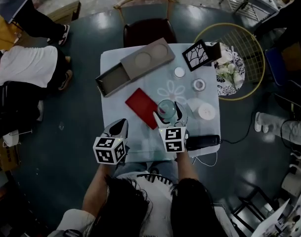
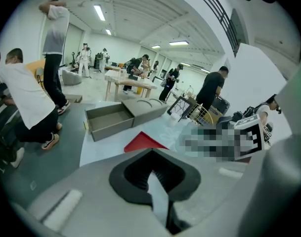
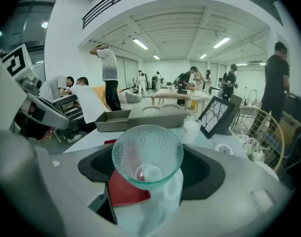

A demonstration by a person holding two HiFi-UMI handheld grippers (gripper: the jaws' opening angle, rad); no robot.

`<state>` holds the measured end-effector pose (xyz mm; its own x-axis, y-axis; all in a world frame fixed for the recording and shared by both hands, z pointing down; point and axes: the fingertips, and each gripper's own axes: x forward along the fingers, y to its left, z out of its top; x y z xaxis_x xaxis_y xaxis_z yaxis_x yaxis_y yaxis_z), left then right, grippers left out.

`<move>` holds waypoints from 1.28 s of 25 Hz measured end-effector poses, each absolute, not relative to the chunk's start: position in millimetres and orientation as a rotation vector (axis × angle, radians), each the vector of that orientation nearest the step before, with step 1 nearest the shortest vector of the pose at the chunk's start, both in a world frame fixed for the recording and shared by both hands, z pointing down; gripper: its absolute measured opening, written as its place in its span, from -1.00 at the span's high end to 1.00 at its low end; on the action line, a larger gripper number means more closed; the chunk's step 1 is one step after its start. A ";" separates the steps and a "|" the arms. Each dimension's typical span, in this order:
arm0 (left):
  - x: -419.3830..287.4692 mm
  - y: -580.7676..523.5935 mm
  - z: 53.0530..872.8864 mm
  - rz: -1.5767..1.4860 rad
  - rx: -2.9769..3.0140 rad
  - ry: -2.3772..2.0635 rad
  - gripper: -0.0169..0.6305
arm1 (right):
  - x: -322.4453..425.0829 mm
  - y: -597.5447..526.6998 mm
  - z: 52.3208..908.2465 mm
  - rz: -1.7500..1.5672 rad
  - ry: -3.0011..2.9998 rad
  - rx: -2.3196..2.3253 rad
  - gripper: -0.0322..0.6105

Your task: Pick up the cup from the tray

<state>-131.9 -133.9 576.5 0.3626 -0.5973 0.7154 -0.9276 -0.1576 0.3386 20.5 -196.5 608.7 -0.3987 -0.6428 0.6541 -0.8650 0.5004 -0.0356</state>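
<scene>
Lower centre of the right gripper view: right gripper [image 3: 150, 168] pinching a pebbled glass cup [image 3: 148, 154] by its sides; likely light, stiff, slick, breakable, best held low on the wall; red tray [image 3: 124, 191] showing below it; left gripper [image 2: 155, 179] pressed together, empty.

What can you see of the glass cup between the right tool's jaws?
The glass cup is clear, green-tinted, with a pebbled wall, wide round rim and small round base. It looks empty. The right tool grips it from both sides, its mouth toward that tool's camera. The red flat sheet shows beneath it; contact cannot be told.
</scene>
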 end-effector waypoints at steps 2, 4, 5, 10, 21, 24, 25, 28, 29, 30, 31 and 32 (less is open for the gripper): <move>-122.3 -136.3 574.4 0.559 1.883 -1.321 0.95 | 30.6 -197.2 606.0 0.503 -2.165 1.254 -0.37; -112.4 -138.5 572.4 0.575 1.909 -1.308 0.95 | 40.9 -197.0 604.9 0.503 -2.156 1.274 -0.37; -107.4 -139.2 571.2 0.580 1.921 -1.300 0.95 | 45.9 -196.4 605.1 0.505 -2.149 1.285 -0.37; -85.7 -144.1 570.0 0.582 1.962 -1.272 0.95 | 71.0 -192.6 617.9 0.532 -2.102 1.312 -0.37; -87.5 -138.4 569.4 0.648 1.946 -1.334 0.95 | 90.9 -190.5 640.7 0.546 -2.087 1.340 -0.37; -93.4 -132.6 567.7 0.675 1.939 -1.355 0.95 | 94.1 -186.0 647.2 0.550 -2.085 1.333 -0.37; -96.3 -130.7 566.9 0.676 1.933 -1.364 0.95 | 94.2 -183.6 649.2 0.545 -2.085 1.326 -0.37; -104.7 -128.1 565.0 0.676 1.913 -1.394 0.95 | 92.0 -180.9 650.6 0.515 -2.096 1.307 -0.37; -105.7 -127.8 564.4 0.674 1.910 -1.400 0.95 | 91.4 -181.7 650.4 0.507 -2.099 1.303 -0.37; -105.5 -127.1 563.9 0.673 1.909 -1.403 0.95 | 90.9 -182.6 650.1 0.502 -2.101 1.301 -0.37; -104.4 -125.9 563.7 0.672 1.910 -1.403 0.95 | 90.5 -183.0 650.1 0.504 -2.104 1.300 -0.37; -102.7 -124.4 564.0 0.675 1.912 -1.400 0.95 | 89.9 -182.9 650.4 0.513 -2.109 1.297 -0.38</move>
